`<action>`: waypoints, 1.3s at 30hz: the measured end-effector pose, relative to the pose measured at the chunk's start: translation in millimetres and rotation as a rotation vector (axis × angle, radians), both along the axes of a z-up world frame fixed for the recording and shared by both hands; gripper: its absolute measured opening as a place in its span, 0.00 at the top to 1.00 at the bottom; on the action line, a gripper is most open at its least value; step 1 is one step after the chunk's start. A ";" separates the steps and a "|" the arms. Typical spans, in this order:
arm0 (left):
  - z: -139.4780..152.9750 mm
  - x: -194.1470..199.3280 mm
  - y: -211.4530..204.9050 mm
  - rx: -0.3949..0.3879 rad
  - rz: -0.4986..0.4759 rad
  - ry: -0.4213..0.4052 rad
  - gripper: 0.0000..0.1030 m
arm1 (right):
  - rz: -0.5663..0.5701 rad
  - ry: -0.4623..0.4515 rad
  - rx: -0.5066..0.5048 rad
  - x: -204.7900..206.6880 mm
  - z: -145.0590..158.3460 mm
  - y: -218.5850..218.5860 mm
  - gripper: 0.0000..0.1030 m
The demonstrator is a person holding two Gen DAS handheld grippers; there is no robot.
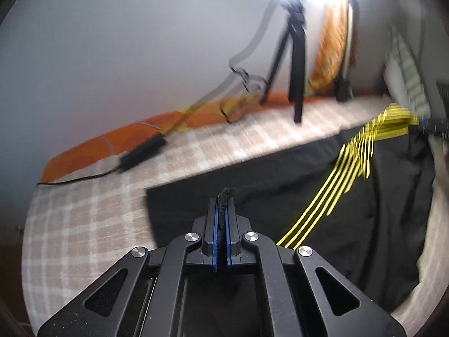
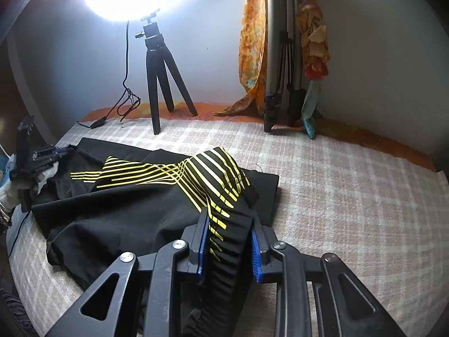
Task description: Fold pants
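Observation:
Black pants with yellow stripes lie partly folded on the checked bedcover. My right gripper is shut on the bunched elastic waistband, which fills the gap between its blue pads. My left gripper is shut on a thin fold of the black pants at their other end, with cloth sticking out above the fingertips. The left wrist view is blurred by motion. The left gripper also shows at the far left of the right wrist view. The yellow stripes run across the cloth.
A ring light on a small black tripod stands at the back by the wall, its cable and switch box lying on the bed. A larger tripod with orange scarves stands at the back right. An orange sheet edges the wall.

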State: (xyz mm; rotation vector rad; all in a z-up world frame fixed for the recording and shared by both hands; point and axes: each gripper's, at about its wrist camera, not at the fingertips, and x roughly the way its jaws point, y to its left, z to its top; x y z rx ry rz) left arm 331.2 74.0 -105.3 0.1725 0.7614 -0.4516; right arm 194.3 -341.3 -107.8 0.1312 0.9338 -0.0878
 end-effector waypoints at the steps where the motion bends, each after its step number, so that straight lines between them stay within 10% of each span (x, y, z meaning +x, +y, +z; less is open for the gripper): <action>1: 4.4 0.5 4.9 -0.002 0.016 -0.014 0.97 | 0.004 -0.002 -0.014 -0.4 1.9 2.0 0.76; 17: 1.4 38.4 22.3 0.020 0.113 -0.018 0.97 | 0.032 0.017 -0.088 41.4 -9.1 2.5 0.77; 23: -14.4 47.2 17.1 0.076 0.111 0.003 0.97 | 0.011 0.099 0.116 45.1 -39.3 -23.3 0.71; 29: -22.9 48.9 11.7 0.102 0.107 0.007 0.97 | -0.046 -0.034 0.355 34.3 -37.1 -52.4 0.38; 32: -22.8 48.8 10.4 0.105 0.109 0.004 0.97 | -0.097 -0.053 0.428 40.5 -43.3 -63.4 0.40; 34: -22.7 49.2 9.5 0.108 0.107 0.002 0.97 | -0.123 -0.041 0.450 45.1 -50.0 -65.6 0.68; 39: -23.0 49.7 10.3 0.113 0.107 -0.006 0.97 | -0.117 0.005 0.294 43.7 -34.9 -42.0 0.77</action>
